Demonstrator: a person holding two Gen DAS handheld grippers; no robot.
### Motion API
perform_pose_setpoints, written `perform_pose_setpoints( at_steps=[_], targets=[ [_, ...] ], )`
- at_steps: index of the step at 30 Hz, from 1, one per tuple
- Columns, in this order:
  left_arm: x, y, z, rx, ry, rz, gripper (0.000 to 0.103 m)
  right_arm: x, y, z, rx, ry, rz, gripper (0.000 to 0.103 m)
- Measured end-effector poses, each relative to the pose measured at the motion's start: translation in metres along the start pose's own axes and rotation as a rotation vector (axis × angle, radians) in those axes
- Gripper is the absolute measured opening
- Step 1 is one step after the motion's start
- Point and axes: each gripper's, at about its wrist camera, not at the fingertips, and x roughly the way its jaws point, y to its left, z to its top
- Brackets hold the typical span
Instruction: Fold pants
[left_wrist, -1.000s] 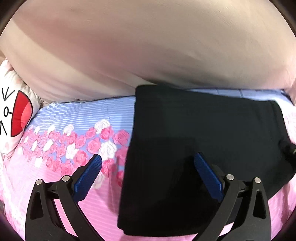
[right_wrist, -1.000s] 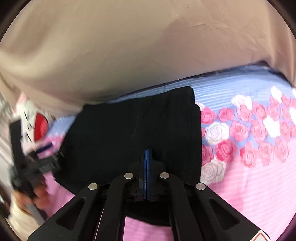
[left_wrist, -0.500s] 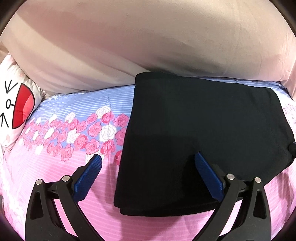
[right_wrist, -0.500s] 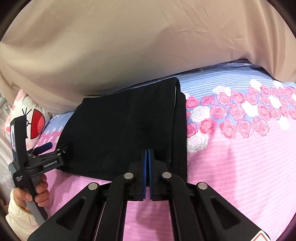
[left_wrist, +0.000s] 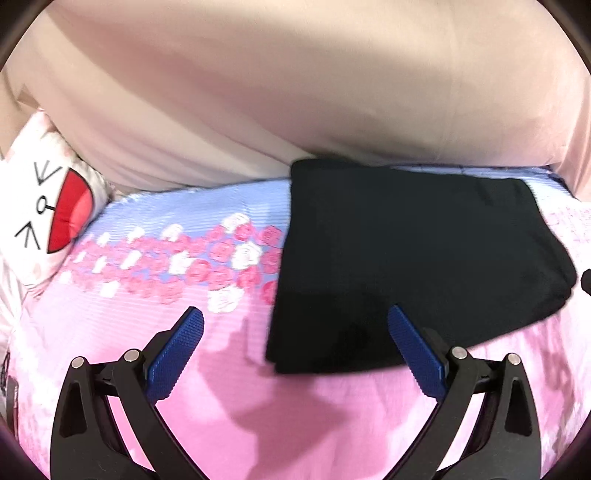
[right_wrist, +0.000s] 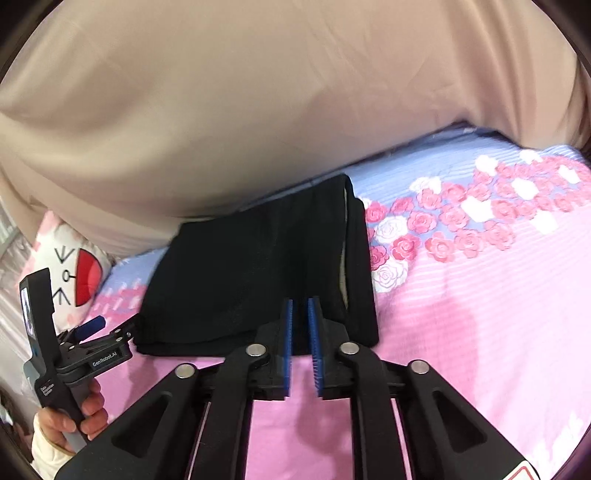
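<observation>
Pants (left_wrist: 417, 258) lie folded into a black rectangle on the bed (right_wrist: 480, 332), so with your left gripper (left_wrist: 295, 325) spread wide and your right gripper (right_wrist: 299, 317) just parting, empty, back both away without snagging an edge.

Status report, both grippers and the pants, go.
Left gripper jaws wide open, holding nothing. Right gripper jaws just parting, nothing between them. Pants folded flat on the bedsheet, clear of both. Nothing in the way.
</observation>
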Motion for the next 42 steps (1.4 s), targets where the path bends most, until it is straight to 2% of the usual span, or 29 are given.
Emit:
perform_pose_setpoints(
  at_steps=[2, 5, 7, 8, 10, 12, 14, 18, 23, 29, 31, 32, 33, 35, 38, 40, 42],
  targets=[
    [-0.013, 0.004, -0.002, -0.013, -0.018, -0.014, 0.098, -0.008, 0.005, -0.003, -0.008, -0.012, 0.004, 0.02],
    [-0.016, 0.002, -0.004, -0.017, -0.01, -0.018, 0.098, 0.003, 0.008, -0.006, -0.03, 0.012, -0.039, 0.02],
    [-0.012, -0.001, -0.007, -0.019, 0.006, -0.014, 0.098, 0.019, 0.002, -0.01, -0.032, 0.055, -0.066, 0.02],
    [-0.011, -0.001, -0.009, -0.024, 0.016, -0.012, 0.098, 0.033, -0.004, -0.016, -0.033, 0.103, -0.108, 0.015],
    [-0.012, -0.001, -0.015, -0.034, 0.027, -0.018, 0.098, 0.045, -0.014, -0.025, -0.011, 0.154, -0.155, 0.015],
    [-0.018, 0.001, -0.02, -0.034, 0.024, -0.024, 0.098, 0.035, -0.019, -0.028, 0.03, 0.143, -0.115, 0.016],
    [-0.024, 0.003, -0.023, -0.029, 0.022, -0.018, 0.098, 0.012, -0.017, -0.026, 0.041, 0.075, -0.079, 0.016],
    [-0.035, 0.011, -0.029, -0.046, 0.016, -0.034, 0.098, -0.025, -0.007, -0.03, 0.015, -0.01, -0.068, 0.017],
    [-0.045, 0.015, -0.041, -0.043, 0.023, -0.046, 0.098, -0.035, -0.003, -0.049, 0.001, -0.002, -0.078, 0.018],
    [-0.049, 0.023, -0.05, -0.062, 0.038, -0.05, 0.098, -0.03, 0.003, -0.041, -0.02, 0.019, -0.113, 0.018],
    [-0.061, 0.032, -0.06, -0.066, 0.021, -0.074, 0.098, -0.036, 0.003, -0.044, -0.015, 0.019, -0.106, 0.021],
    [-0.069, 0.036, -0.066, -0.067, -0.001, -0.074, 0.098, -0.046, 0.007, -0.049, -0.022, 0.009, -0.107, 0.026],
    [-0.077, 0.039, -0.072, -0.067, -0.03, -0.071, 0.098, -0.053, 0.011, -0.054, -0.035, -0.004, -0.118, 0.038],
    [-0.098, 0.04, -0.084, -0.057, -0.118, -0.052, 0.098, -0.073, 0.024, -0.068, -0.077, -0.067, -0.172, 0.049],
    [-0.116, 0.033, -0.098, -0.057, -0.235, -0.047, 0.098, -0.09, 0.04, -0.087, -0.133, -0.144, -0.222, 0.049],
    [-0.116, 0.026, -0.104, -0.06, -0.268, -0.059, 0.098, -0.094, 0.052, -0.1, -0.173, -0.194, -0.229, 0.049],
    [-0.108, 0.018, -0.108, -0.059, -0.261, -0.076, 0.098, -0.092, 0.062, -0.109, -0.209, -0.21, -0.229, 0.049]
  ],
)
